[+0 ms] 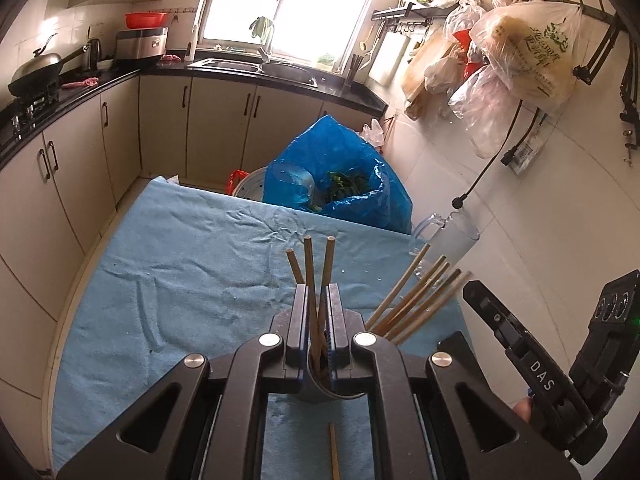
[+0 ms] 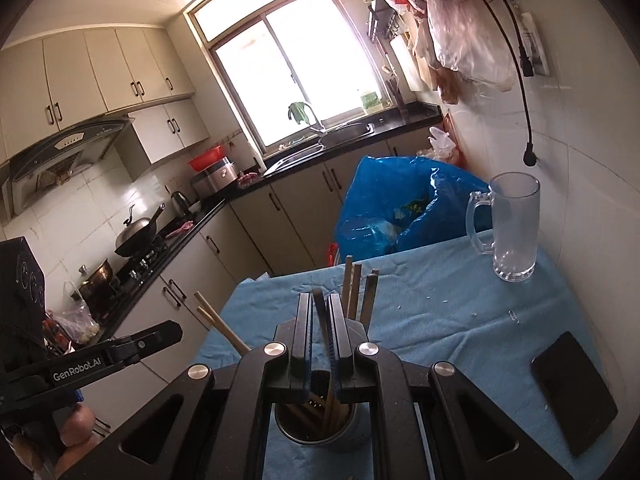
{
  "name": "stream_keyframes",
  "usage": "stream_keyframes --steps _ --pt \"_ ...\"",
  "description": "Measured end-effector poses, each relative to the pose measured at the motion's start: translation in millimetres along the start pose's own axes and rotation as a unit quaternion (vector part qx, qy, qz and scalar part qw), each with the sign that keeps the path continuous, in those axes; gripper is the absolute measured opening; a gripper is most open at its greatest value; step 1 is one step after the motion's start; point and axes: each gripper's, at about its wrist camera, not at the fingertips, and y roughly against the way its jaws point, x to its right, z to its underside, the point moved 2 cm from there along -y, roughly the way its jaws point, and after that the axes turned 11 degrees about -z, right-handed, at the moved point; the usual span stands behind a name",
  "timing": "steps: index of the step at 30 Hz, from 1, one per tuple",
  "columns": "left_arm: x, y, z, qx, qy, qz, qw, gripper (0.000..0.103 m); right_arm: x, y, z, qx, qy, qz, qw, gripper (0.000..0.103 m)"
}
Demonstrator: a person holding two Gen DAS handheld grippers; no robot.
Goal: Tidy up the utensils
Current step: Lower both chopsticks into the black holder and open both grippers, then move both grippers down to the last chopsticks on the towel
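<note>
Chopsticks are the job here: the left gripper (image 1: 318,300) has its jaws clamped on a small bundle of chopsticks (image 1: 308,264), while the right gripper (image 2: 319,312) pinches a single chopstick (image 2: 320,312) above the metal holder (image 2: 316,420), where several already stand. Lowering it straight in looks next. One loose chopstick (image 1: 334,452) lies on the blue-clothed bench (image 1: 180,260); farther off stands a glass mug (image 2: 514,228).

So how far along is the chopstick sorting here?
Done: several chopsticks stand in the metal holder. In hand: the left claw is shut on three chopsticks, and the right claw grips a dark chopstick above the holder. Left: those four, plus a loose chopstick lying on the blue cloth.
</note>
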Motion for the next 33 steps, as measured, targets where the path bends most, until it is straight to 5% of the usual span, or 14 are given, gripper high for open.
stream_keyframes --steps 9,15,25,33 --pt "-13 37 8 0.028 0.007 0.004 0.9996 0.021 -12 45 -2 0.033 0.006 -0.010 0.999 0.016" --pt "-42 51 47 0.027 0.015 -0.020 0.9993 0.028 -8 76 37 0.027 -0.005 -0.019 0.999 0.019" --pt "-121 -2 163 -0.093 0.064 -0.075 0.9908 0.030 40 40 142 -0.087 -0.067 0.012 0.994 0.020" --pt "-146 -38 187 -0.155 0.098 -0.080 0.9797 0.030 46 23 171 -0.132 -0.086 0.008 0.987 0.020"
